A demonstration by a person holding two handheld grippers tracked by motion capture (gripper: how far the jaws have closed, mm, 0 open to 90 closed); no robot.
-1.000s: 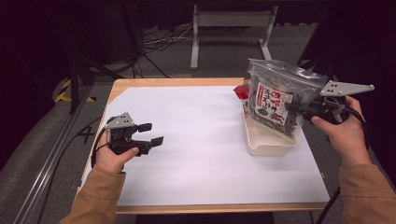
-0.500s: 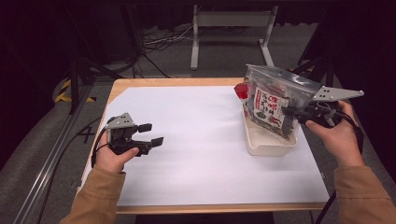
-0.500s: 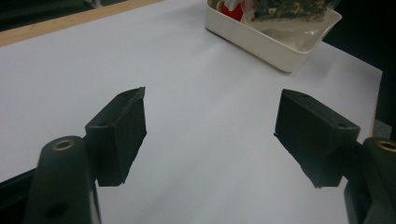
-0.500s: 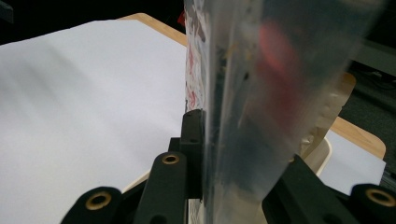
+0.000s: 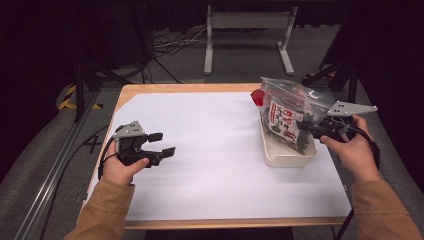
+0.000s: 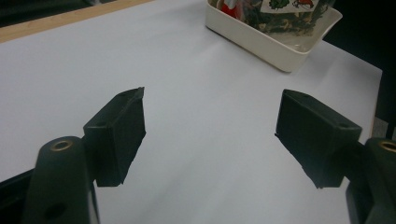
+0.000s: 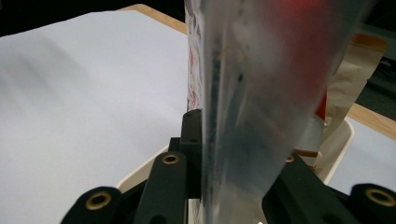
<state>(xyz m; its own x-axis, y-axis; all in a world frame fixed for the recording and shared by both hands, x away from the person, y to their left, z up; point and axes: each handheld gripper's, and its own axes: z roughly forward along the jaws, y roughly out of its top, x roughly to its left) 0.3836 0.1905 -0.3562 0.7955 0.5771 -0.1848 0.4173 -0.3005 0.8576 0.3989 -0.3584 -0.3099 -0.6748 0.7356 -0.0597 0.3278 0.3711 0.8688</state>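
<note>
In the right gripper view, the clear plastic zip bag (image 7: 261, 93) stands so close to the camera that it blurs into a grey, glassy band, and it hides the far jaw and most of the tray behind it. The printing on its white and red label (image 5: 283, 121) is too small to read in the high view, and the dark contents at the bottom cannot be made out. A red patch (image 5: 257, 96) shows at the bag's upper left corner; what it is cannot be told.

The bag stands nearly upright in the shallow cream plastic tray (image 5: 280, 155) at the right side of the white-covered table (image 5: 215, 150), its lower end inside the tray. The right gripper (image 5: 312, 127) has its jaws closed on the bag's right edge, the film pinched between them.

The left gripper (image 5: 162, 143) hovers over the left of the table, well apart from the tray, its jaws spread wide with nothing between them.
</note>
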